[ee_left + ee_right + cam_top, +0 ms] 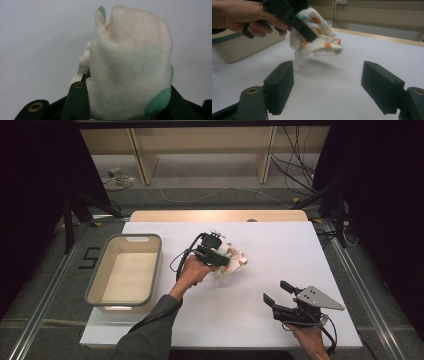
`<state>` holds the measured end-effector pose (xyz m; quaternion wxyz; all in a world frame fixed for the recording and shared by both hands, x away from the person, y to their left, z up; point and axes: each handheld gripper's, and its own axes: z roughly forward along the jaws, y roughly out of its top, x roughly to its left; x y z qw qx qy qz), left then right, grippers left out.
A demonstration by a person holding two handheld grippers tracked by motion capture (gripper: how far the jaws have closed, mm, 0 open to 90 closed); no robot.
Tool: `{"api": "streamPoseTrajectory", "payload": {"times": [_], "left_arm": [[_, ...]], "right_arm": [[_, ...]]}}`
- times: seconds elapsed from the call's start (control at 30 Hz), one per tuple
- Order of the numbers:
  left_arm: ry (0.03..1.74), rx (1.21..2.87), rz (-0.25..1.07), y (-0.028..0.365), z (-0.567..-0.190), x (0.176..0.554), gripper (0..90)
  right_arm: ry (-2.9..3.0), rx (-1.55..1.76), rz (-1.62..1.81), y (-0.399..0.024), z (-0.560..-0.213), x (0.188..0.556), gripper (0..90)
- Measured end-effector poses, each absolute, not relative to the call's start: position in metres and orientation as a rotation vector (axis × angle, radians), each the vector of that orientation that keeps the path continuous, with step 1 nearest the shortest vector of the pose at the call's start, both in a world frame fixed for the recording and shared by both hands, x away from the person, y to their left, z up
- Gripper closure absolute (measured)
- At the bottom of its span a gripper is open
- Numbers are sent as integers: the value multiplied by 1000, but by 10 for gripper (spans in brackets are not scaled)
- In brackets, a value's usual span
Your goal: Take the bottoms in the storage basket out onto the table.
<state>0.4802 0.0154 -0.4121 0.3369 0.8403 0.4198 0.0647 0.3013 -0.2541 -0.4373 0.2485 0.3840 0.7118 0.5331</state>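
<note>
One spotted sock point(231, 261) pinched in left gripper point(220, 257) fingers; right gripper point(280, 292) fingers wide apart, empty; one bin point(125, 270).

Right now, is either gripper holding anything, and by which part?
The left gripper is shut on the spotted white sock, pinched across its bunched middle and lifted off the table. The right gripper is open, holding nothing.

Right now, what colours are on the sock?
The sock is cream with orange and green spots, clearest in the right gripper view.
</note>
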Motion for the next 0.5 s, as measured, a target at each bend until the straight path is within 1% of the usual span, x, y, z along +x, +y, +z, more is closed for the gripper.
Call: {"api": "streamPoseTrajectory", "payload": {"times": [0.17,0.5], "left_arm": [[1107,2197,164,12,-414,483,614],[1103,2232,138,6,-418,486,541]], "right_arm": [[1938,1049,1455,-255,-437,301,271],[1940,1047,1452,-254,-437,301,271]]}}
